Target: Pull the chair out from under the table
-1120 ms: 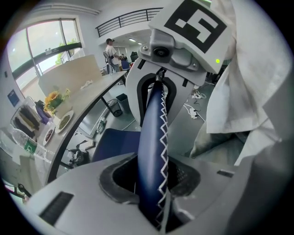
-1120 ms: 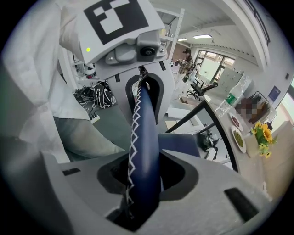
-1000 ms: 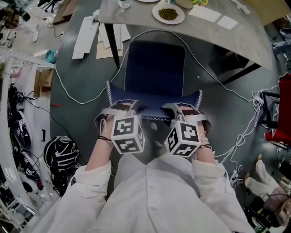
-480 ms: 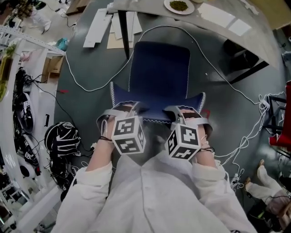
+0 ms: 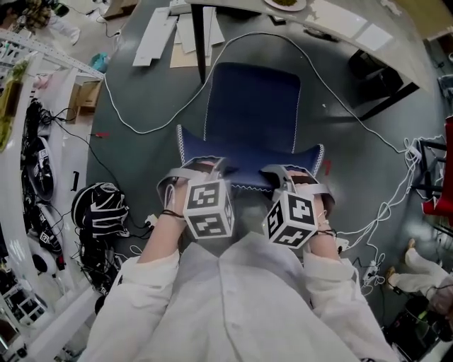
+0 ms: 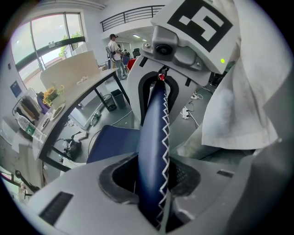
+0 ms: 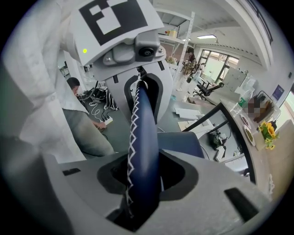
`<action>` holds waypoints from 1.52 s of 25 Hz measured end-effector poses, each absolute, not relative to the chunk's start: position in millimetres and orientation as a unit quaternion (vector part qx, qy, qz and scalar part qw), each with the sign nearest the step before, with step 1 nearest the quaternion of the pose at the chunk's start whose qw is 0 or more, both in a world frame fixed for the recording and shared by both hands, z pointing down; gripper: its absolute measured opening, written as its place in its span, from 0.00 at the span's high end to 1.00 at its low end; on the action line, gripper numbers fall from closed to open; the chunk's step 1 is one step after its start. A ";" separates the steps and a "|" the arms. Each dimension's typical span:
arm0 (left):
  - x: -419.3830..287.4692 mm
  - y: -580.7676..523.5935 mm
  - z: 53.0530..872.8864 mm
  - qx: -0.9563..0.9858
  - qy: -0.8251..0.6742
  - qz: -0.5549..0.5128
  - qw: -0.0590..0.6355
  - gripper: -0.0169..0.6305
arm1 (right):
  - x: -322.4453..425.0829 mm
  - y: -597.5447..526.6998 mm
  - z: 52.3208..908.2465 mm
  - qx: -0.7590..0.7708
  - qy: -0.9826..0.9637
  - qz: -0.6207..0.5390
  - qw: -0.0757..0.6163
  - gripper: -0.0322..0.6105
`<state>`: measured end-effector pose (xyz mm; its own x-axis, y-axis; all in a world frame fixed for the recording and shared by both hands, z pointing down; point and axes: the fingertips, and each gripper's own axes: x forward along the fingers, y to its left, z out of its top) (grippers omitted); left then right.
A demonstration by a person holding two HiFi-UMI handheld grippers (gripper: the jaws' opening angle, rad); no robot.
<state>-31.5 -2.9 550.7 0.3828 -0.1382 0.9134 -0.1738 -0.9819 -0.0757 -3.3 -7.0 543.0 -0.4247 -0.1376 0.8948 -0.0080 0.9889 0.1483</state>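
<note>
The dark blue chair (image 5: 251, 106) stands on the grey floor below the table (image 5: 340, 21), its seat out in the open. Its backrest (image 5: 248, 177), edged with white zigzag stitching, faces me. My left gripper (image 5: 202, 170) is shut on the backrest's top edge at the left, and my right gripper (image 5: 291, 173) is shut on it at the right. In the left gripper view the padded backrest (image 6: 154, 147) runs between the left gripper's (image 6: 152, 181) jaws toward the other gripper. In the right gripper view the backrest (image 7: 143, 142) is clamped by the right gripper (image 7: 142, 179) the same way.
A black table leg (image 5: 199, 42) stands left of the seat. A white cable (image 5: 141, 131) loops round the chair on the floor. Flat boards (image 5: 159, 35) lie at the upper left, a black-and-white helmet (image 5: 99, 212) at the left, and a power strip (image 5: 371, 272) at the right.
The chair and both grippers have come back toward me together. The table has slid to the top of the head view, and the seat's far end now shows free of it.
</note>
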 end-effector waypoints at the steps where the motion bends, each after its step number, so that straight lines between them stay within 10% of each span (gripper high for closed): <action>1: -33.4 5.2 550.7 0.832 -0.091 0.547 0.014 0.77 | -5.2 1.0 543.0 0.046 -0.841 -0.058 0.536 0.76; 38: -14.7 240.4 556.4 0.818 -0.104 0.566 0.021 0.77 | 15.4 236.1 546.4 0.036 -0.843 -0.064 0.533 0.77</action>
